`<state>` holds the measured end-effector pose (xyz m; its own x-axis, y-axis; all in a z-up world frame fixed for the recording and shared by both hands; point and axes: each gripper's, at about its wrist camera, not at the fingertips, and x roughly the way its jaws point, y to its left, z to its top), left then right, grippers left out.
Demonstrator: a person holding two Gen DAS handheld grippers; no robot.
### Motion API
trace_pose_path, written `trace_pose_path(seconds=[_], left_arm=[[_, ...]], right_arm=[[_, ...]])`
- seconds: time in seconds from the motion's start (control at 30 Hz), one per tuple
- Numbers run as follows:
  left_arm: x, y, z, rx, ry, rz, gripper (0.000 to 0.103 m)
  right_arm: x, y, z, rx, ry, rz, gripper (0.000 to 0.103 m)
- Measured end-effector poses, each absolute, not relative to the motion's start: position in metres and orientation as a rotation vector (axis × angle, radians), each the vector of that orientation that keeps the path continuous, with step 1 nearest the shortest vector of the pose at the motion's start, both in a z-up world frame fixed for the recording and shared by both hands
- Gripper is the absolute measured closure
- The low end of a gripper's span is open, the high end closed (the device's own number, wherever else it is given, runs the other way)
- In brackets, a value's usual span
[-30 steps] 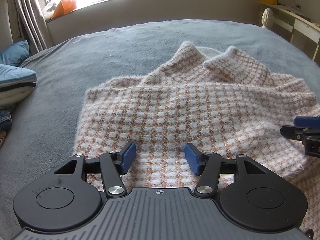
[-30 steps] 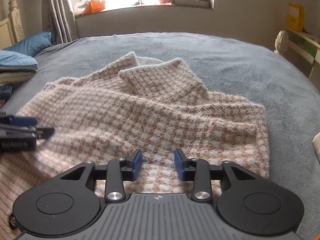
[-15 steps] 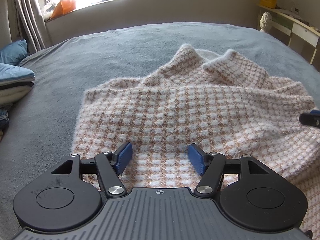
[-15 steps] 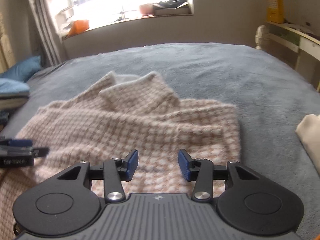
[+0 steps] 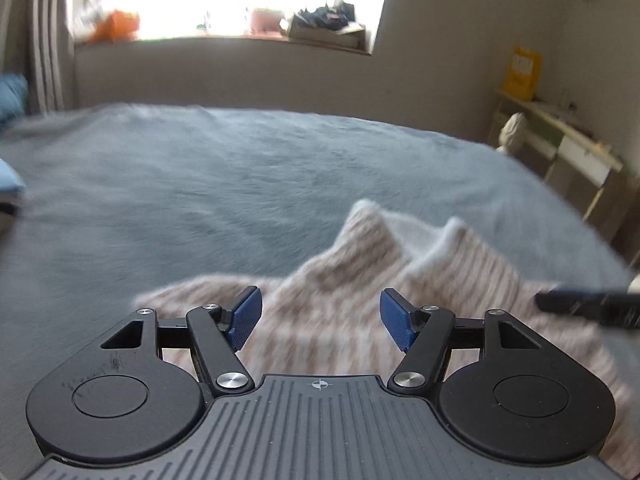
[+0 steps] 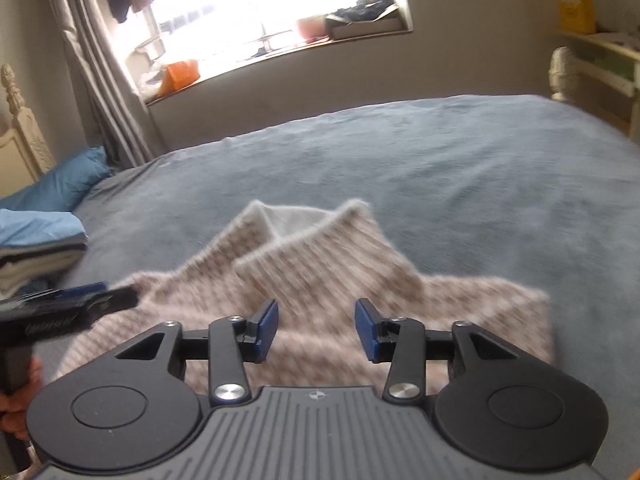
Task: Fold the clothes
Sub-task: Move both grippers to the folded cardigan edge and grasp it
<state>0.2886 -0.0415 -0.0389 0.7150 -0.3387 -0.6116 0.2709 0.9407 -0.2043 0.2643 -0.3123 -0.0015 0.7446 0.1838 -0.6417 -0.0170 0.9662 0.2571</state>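
A fluffy pink-and-white checked sweater is seen spread on the grey blanket of the bed, low and right of middle in the left wrist view. It lies just ahead of both grippers, collar pointing away. The left gripper has just been opening; nothing is between its fingers. The right gripper is also held apart and empty.

Each camera sits on its gripper, looking forward and slightly down past its own blue pads, low and close above the bed. Both face the window. They share the sweater collar, the grey cover and the sill; each view catches the other gripper at its edge.
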Motion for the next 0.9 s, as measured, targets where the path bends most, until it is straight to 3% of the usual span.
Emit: trace_pose_path(seconds=[0.27, 0.5, 0.67, 0.9], left_arm=[[0.366, -0.071, -0.051, -0.115, 0.779, -0.375, 0.038], [0.404, -0.079, -0.073, -0.225, 0.892, -0.359, 0.039], [0.412, -0.080, -0.080, -0.309, 0.925, -0.362, 0.054], [0.427, -0.084, -0.081, -0.380, 0.954, -0.319, 0.052]], right_arm=[[0.331, -0.291, -0.025, 0.343, 0.823, 0.219, 0.075], [0.348, -0.293, -0.051, 0.431, 0.876, 0.230, 0.080], [0.347, -0.301, -0.058, 0.492, 0.876, 0.243, 0.082], [0.346, -0.304, -0.058, 0.521, 0.880, 0.247, 0.082]])
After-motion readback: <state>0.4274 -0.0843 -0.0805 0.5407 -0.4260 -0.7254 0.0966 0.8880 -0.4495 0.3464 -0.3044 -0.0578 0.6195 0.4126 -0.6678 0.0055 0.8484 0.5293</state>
